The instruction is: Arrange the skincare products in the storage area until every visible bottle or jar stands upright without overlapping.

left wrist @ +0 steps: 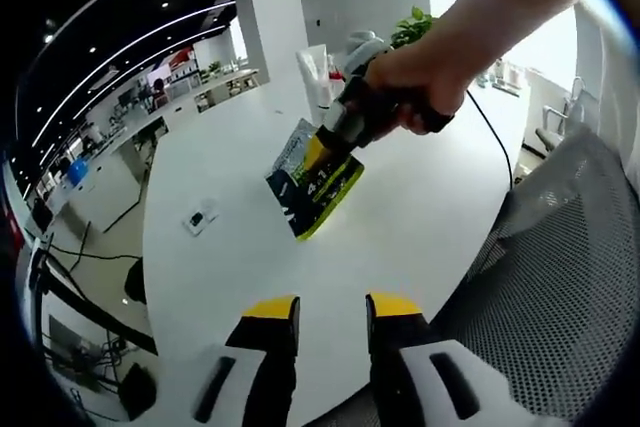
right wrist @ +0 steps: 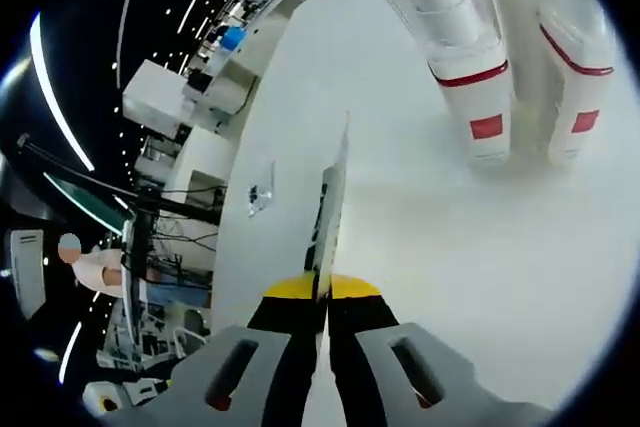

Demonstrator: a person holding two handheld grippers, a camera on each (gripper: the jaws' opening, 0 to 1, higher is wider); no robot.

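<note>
Right now the right claw is pinching a flat sachet by one edge, its jaws closed tight on it, and holding it in the air above the white bench. Seen from the left gripper view, the sachet is hanging tilted, black and yellow-green with a silvery top corner; from the right gripper view it is showing edge-on as a thin blade rising from the jaws. It is looking light, thin and floppy, likely slick foil, so a grip across a sealed edge, well in from the corner, seems safest against slipping or twisting. Two white bottles with red bands are standing just beside each other farther along the bench. The left claw is hovering open over the bench edge, holding nothing.
</note>
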